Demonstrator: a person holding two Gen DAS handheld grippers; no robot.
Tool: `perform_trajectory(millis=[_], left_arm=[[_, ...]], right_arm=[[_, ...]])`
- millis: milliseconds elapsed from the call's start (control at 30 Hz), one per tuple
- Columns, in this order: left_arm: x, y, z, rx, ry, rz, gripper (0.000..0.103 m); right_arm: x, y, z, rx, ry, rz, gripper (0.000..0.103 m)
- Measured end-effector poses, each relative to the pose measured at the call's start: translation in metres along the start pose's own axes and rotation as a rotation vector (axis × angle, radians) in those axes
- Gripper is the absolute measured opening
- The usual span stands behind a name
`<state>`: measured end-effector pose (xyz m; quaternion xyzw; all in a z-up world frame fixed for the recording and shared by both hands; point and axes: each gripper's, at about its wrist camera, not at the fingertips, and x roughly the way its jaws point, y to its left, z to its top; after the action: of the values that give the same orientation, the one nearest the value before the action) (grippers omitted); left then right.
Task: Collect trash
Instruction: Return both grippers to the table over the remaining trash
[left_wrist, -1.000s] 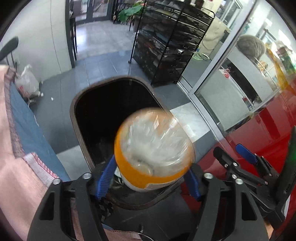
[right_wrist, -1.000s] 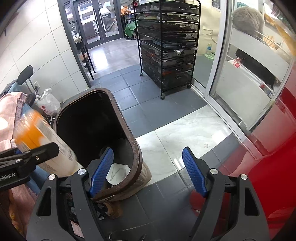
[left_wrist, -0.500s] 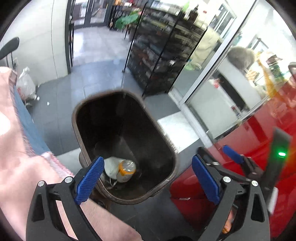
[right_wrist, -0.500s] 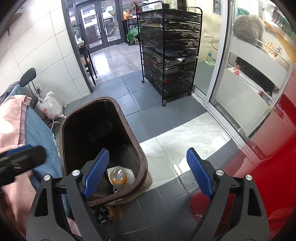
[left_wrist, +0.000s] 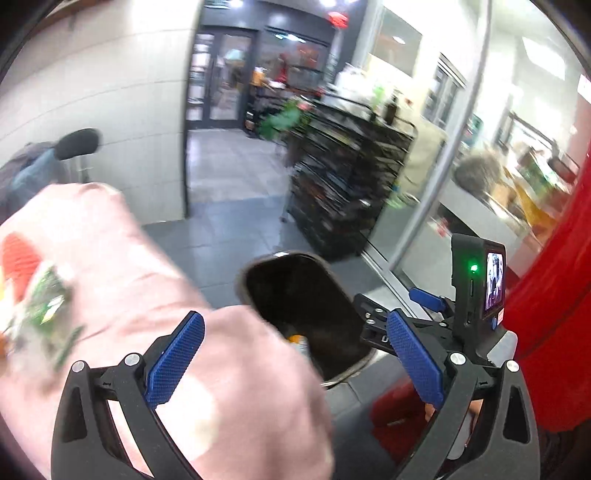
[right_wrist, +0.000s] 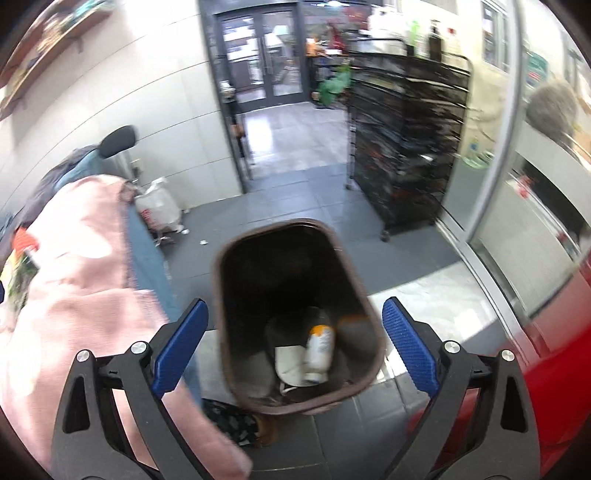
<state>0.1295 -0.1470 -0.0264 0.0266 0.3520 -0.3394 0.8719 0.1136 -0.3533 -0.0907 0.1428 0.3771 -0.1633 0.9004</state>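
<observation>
- Right wrist view shows the grey tiled floor (right_wrist: 325, 206), with the dark brown trash bin (right_wrist: 373, 314) standing on it; the bin is the landmark.
- Beyond the bin, to its right, a black wire shelf rack (right_wrist: 406, 147) stands by a glass partition.
- Left of the bin, a pink cloth (right_wrist: 85, 266) covers something blue, and it reaches near the bin's rim.
- A red surface (right_wrist: 554, 369) is at the right of the bin.
- At the bottom of the bin lies the plastic bottle (right_wrist: 319, 350) with an orange label, on a white piece of paper (right_wrist: 290, 363).
- The right gripper (right_wrist: 295, 343) is above the bin; its jaws have just been opening, spread wide, and grasp nothing.
- In the left wrist view, the left gripper (left_wrist: 295, 354) is also above the bin, near the right one; its jaws have just been opening, spread wide, with no object pinched.
</observation>
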Motion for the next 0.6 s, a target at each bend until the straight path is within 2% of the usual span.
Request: perform_trajectory(millis=[167,300,500,600], left_arm=[[-0.028,0.029,-0.013,-0.06,-0.039,0.1,0.097],[-0.049,0.054,-0.022,-0.124,-0.061,0.146,0.097],[-0.082,0.097,-0.043,-0.261,-0.117,0.261,0.097],[-0.096,0.121,-0.056,-0.344,-0.13,0.288,0.097]], right_arm=[[-0.007,0.044,0.0,-0.091,-0.007,0.092,0.094],[-0.014,0.078,0.002,-0.158,-0.009,0.168,0.094],[-0.024,0.124,0.003,-0.258,-0.01,0.267,0.094],[-0.028,0.145,0.003,-0.297,-0.003,0.307,0.094]])
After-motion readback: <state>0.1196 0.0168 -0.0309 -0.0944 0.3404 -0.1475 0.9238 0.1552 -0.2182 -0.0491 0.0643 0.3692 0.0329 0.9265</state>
